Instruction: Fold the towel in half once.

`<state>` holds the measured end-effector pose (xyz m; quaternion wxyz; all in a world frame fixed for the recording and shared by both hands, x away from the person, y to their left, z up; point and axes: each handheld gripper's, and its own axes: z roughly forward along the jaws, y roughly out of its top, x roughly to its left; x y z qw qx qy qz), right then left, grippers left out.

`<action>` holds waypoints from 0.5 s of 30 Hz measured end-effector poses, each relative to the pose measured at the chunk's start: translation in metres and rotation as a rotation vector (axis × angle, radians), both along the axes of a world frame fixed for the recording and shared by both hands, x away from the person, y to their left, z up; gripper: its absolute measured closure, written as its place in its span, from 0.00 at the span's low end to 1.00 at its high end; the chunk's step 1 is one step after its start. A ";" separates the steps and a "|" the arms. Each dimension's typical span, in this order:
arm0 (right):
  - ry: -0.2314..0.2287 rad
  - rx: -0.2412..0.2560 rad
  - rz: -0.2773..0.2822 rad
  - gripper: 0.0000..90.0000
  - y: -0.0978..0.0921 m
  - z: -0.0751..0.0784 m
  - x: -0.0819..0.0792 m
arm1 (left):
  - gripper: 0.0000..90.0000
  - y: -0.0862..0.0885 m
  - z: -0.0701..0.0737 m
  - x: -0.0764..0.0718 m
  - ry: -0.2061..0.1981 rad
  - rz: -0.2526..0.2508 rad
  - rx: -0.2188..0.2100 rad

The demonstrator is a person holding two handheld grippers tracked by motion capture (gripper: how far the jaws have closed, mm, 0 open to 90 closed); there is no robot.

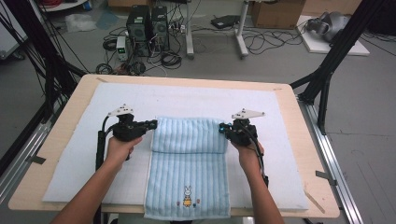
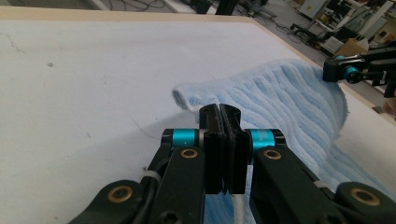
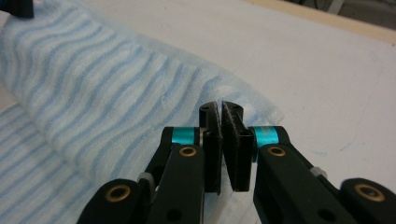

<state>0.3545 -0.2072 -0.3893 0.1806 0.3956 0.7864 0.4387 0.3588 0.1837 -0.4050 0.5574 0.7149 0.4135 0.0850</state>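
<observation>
Blue striped towel point(image 1: 189, 161) is laid on white pad point(image 1: 70, 154) w/ far part folded back toward the person. L gripper point(image 1: 152, 124) is clamped shut on fold's left edge, R gripper point(image 1: 222, 127) nearly closed, pinched on right edge.

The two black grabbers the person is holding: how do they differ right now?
The left gripper is at the folded towel's left edge and points right; the right gripper is at its right edge and points left. In the left gripper view the jaws press flat together; in the right gripper view a thin wedge of gap shows at their tips. Both are shut on the towel's folded part.
</observation>
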 end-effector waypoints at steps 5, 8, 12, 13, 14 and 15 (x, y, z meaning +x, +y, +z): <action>-0.019 0.013 0.037 0.96 -0.002 0.001 -0.021 | 0.98 0.005 -0.007 -0.016 -0.007 -0.021 0.000; -0.020 -0.009 0.060 0.96 -0.002 -0.003 -0.033 | 0.98 0.006 -0.012 -0.025 0.004 -0.039 -0.007; 0.000 -0.013 0.069 0.96 -0.006 -0.012 -0.045 | 0.97 0.006 -0.019 -0.036 0.019 -0.059 0.013; 0.000 -0.012 0.072 0.96 -0.007 -0.014 -0.047 | 0.97 0.006 -0.020 -0.038 0.023 -0.061 0.016; 0.011 -0.013 0.074 0.96 -0.008 -0.016 -0.050 | 0.97 0.006 -0.021 -0.040 0.030 -0.069 0.023; 0.014 -0.013 0.076 0.96 -0.009 -0.018 -0.052 | 0.97 0.006 -0.022 -0.042 0.036 -0.072 0.026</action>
